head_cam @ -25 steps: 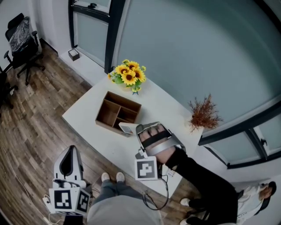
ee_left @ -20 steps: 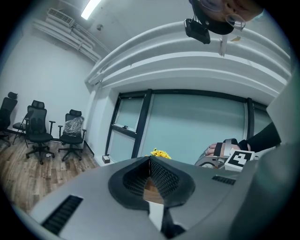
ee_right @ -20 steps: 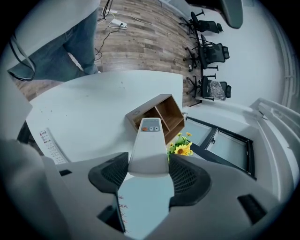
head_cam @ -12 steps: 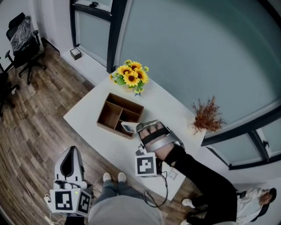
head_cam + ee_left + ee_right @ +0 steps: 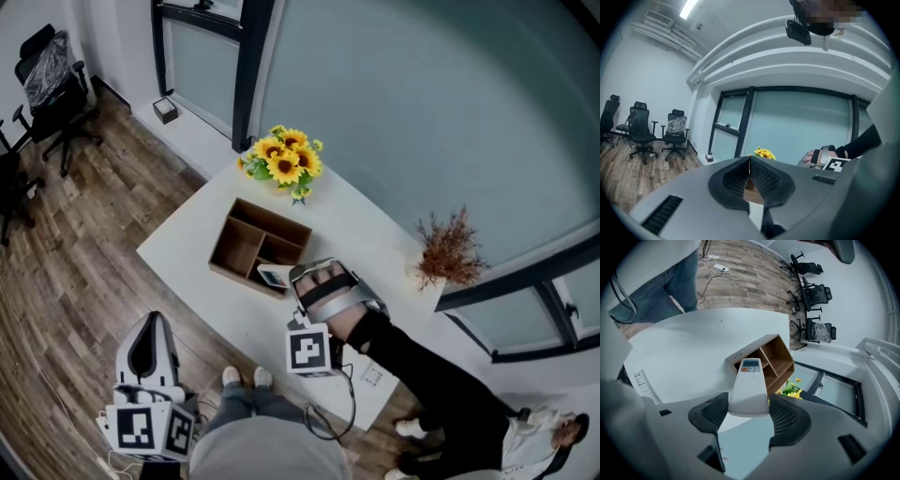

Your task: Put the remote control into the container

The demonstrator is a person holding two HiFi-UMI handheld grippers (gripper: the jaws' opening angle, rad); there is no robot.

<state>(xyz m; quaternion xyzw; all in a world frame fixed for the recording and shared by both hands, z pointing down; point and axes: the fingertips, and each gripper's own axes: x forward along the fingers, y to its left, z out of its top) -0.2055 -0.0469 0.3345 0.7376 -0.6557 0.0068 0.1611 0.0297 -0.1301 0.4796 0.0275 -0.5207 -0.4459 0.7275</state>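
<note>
Right tool (image 5: 747, 405): remote (image 5: 750, 380) points toward container (image 5: 740, 354).

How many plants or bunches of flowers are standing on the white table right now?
2. A bunch of yellow sunflowers stands at the white table's far edge, behind the brown wooden container. A reddish-brown dried sprig stands towards its right end. None seems hidden.

Remote control (image 5: 749, 385): white smooth plastic, slight sheen. Container (image 5: 239, 246): brown wood, matt. Tabletop (image 5: 187, 248): white, smooth, matt. Floor (image 5: 84, 234): wood-look planks. Right gripper (image 5: 747, 409) fingers (image 5: 790, 420): black ribbed pads; grey matt plastic shell.
</note>
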